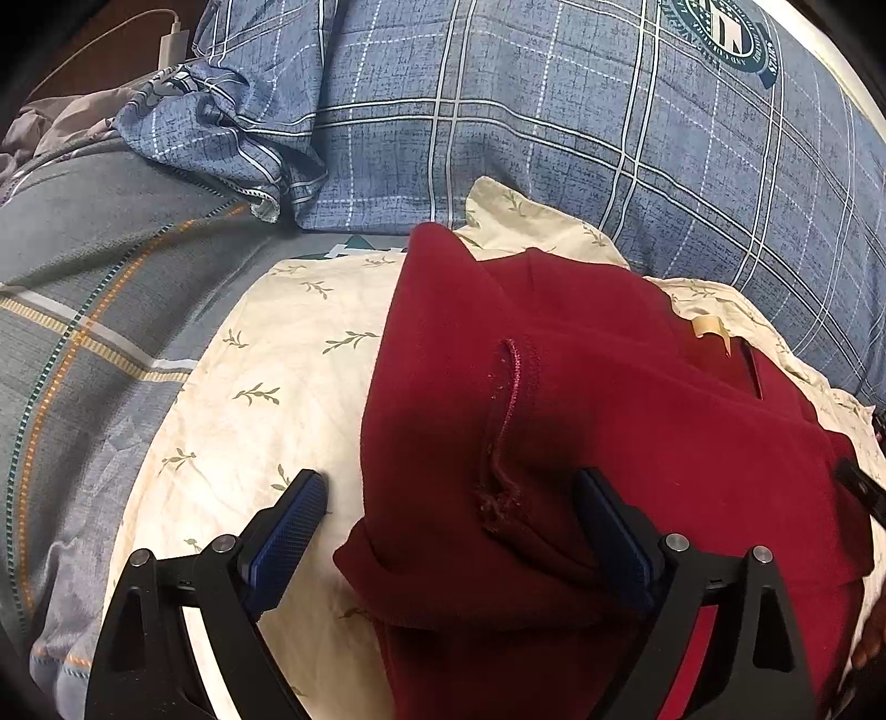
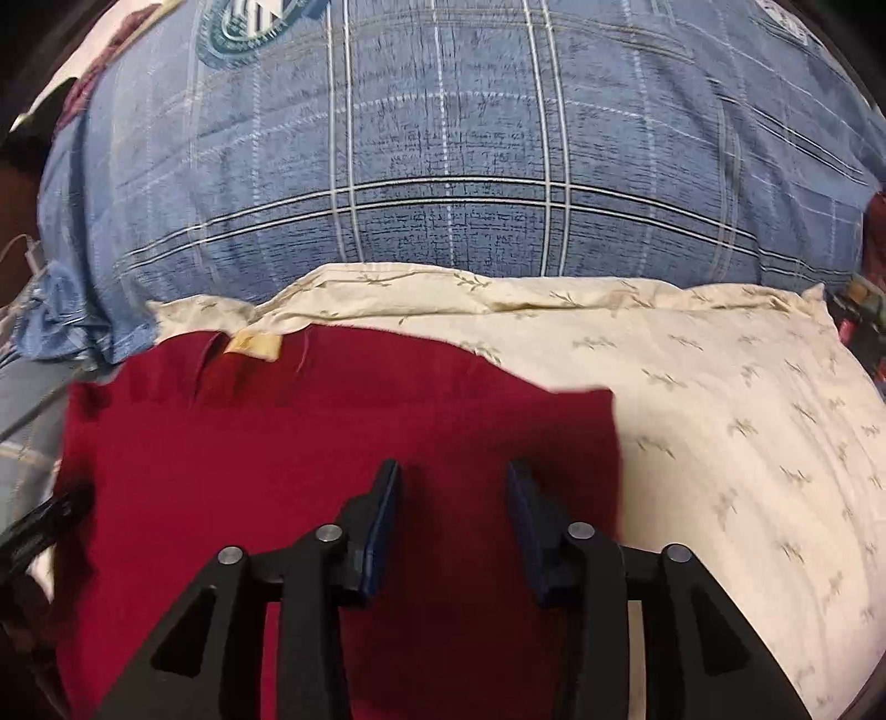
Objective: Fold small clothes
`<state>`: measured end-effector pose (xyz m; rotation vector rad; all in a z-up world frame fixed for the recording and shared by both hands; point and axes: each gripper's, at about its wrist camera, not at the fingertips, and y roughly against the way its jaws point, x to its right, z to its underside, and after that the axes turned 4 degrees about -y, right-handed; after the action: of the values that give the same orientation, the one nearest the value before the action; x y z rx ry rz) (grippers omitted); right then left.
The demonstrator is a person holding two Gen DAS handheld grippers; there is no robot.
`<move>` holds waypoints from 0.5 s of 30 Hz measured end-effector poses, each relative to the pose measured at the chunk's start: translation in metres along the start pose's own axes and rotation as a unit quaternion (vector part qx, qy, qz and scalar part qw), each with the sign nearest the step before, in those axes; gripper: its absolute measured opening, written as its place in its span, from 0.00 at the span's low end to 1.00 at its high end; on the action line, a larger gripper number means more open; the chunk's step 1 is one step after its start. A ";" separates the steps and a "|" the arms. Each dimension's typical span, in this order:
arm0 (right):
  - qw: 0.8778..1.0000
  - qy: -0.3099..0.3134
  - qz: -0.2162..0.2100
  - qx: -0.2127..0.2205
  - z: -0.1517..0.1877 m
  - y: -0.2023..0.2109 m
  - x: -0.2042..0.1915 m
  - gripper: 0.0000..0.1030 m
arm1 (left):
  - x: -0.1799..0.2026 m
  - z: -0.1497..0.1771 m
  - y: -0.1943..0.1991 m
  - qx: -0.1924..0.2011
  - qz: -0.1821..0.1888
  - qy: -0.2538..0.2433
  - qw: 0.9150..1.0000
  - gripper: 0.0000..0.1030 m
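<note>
A dark red garment [image 1: 609, 399] lies partly folded on a cream leaf-print cloth [image 1: 266, 376], its seam [image 1: 506, 421] facing up and a tan label [image 1: 709, 327] near its far edge. My left gripper [image 1: 451, 493] is open wide over the garment's bunched near-left corner, one finger on the cream cloth, the other on the red fabric. In the right wrist view the garment [image 2: 332, 432] lies flat with the label [image 2: 252, 344] at the back. My right gripper [image 2: 453, 482] is open just above its right part, holding nothing.
A blue plaid pillow [image 2: 443, 166] lies behind the cream cloth [image 2: 747, 415]. A grey striped bedsheet [image 1: 83, 332] is to the left, with a white charger and cable [image 1: 171, 44] at the far left corner. The other gripper's tip [image 1: 864, 487] shows at the right.
</note>
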<state>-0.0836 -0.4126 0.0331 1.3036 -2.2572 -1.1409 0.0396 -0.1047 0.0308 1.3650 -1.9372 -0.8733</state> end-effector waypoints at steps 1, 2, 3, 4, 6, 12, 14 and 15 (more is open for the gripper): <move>1.000 0.002 0.000 0.003 0.006 0.008 0.002 0.48 | 0.000 0.000 0.001 0.001 -0.001 0.000 1.000 0.90; 1.000 0.002 0.001 0.006 0.014 0.017 0.005 0.49 | 0.001 0.001 0.001 0.003 -0.003 -0.001 1.000 0.90; 1.000 0.003 0.002 0.007 0.020 0.023 0.008 0.50 | 0.000 0.001 0.002 0.004 -0.004 -0.002 1.000 0.90; 1.000 0.005 0.007 0.006 0.027 0.027 0.010 0.52 | 0.001 0.002 0.003 0.008 -0.007 -0.003 1.000 0.90; 0.999 0.017 0.038 -0.014 0.042 0.023 0.019 0.53 | 0.003 0.005 0.006 0.015 -0.014 -0.006 1.000 0.89; 1.000 -0.023 0.014 -0.009 0.049 0.048 0.036 0.56 | 0.010 0.021 0.030 0.038 -0.033 -0.024 0.998 0.88; 1.000 -0.015 0.010 -0.001 0.053 0.064 0.035 0.56 | 0.011 0.027 0.043 0.043 -0.034 -0.028 0.998 0.88; 1.000 -0.009 0.007 0.001 0.056 0.071 0.034 0.56 | 0.012 0.029 0.050 0.044 -0.034 -0.030 0.998 0.88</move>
<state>-0.1781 -0.3939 0.0466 1.2820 -2.2755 -1.1506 -0.0145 -0.0985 0.0543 1.4799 -2.0060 -0.8805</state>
